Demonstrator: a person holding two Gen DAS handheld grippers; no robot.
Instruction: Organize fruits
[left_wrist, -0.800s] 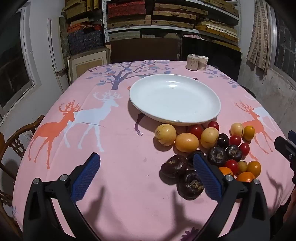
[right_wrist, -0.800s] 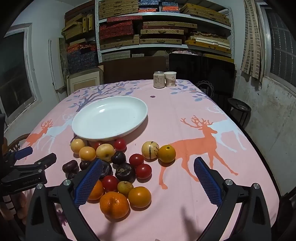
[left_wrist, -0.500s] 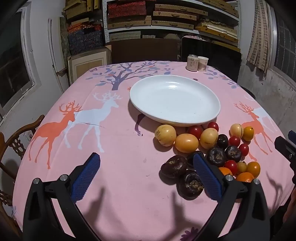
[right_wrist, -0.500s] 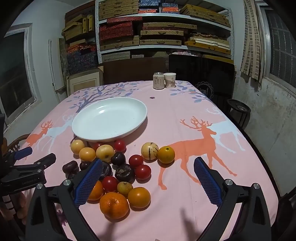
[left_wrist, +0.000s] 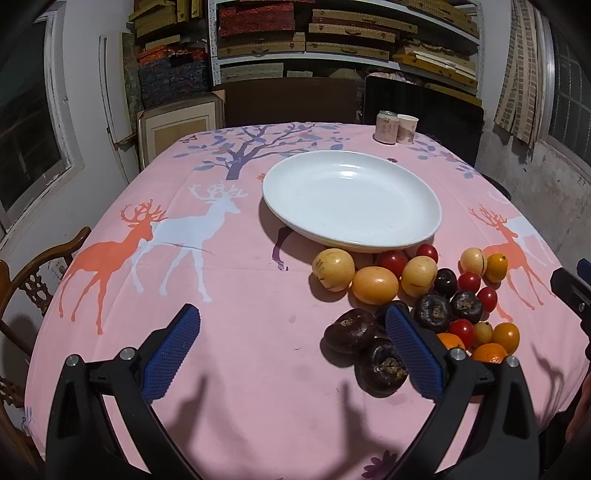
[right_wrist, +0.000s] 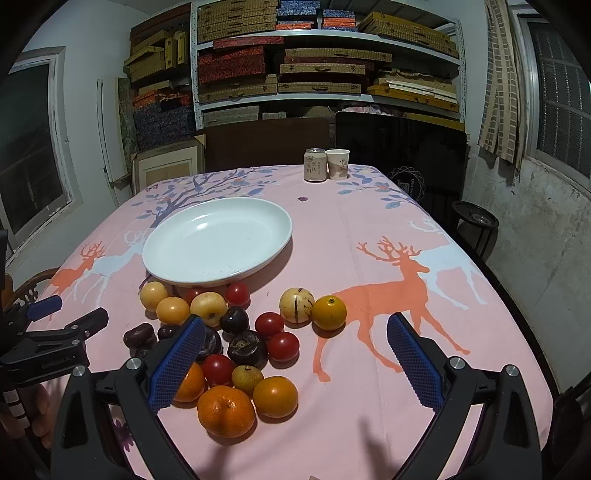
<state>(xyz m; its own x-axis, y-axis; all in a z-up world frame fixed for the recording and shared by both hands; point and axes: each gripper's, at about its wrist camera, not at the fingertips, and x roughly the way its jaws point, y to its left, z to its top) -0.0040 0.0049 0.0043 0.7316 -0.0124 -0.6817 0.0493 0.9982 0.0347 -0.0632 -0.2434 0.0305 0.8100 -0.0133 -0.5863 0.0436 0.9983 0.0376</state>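
1. Left gripper (left_wrist: 293, 349) held above the near left of the tabletop (left_wrist: 229, 280), blue fingers (left_wrist: 170, 352) spread wide, nothing between them; seen also at the left edge of the right wrist view.
2. Pink deer-print cloth (right_wrist: 391, 236) covering the tabletop.
3. White plate (left_wrist: 351, 199) resting past the middle, bare inside, its near rim just beside the fruit.
4. Fruit heaped in front of the plate: pale yellow round fruit (left_wrist: 333, 269) leftmost, touching an orange-yellow oval fruit (left_wrist: 375, 285); dark brown fruits (left_wrist: 350, 335) nearer the camera, one partly hidden behind the left gripper's right finger.
5. Cherry tomatoes (right_wrist: 283, 346) scattered among the dark fruit in the middle of the heap.
6. Large tangerine (right_wrist: 226, 410) nearest the front edge, touching a smaller orange (right_wrist: 275, 397).
7. Striped pale fruit (right_wrist: 296, 305) and a yellow-orange citrus (right_wrist: 328, 312) touching, slightly apart at the right of the heap.
8. Right gripper (right_wrist: 295, 360) poised over the heap's right side, fingers wide apart, gripping nothing.
9. Can (right_wrist: 315, 165) and paper cup (right_wrist: 338, 164) side by side at the far edge.
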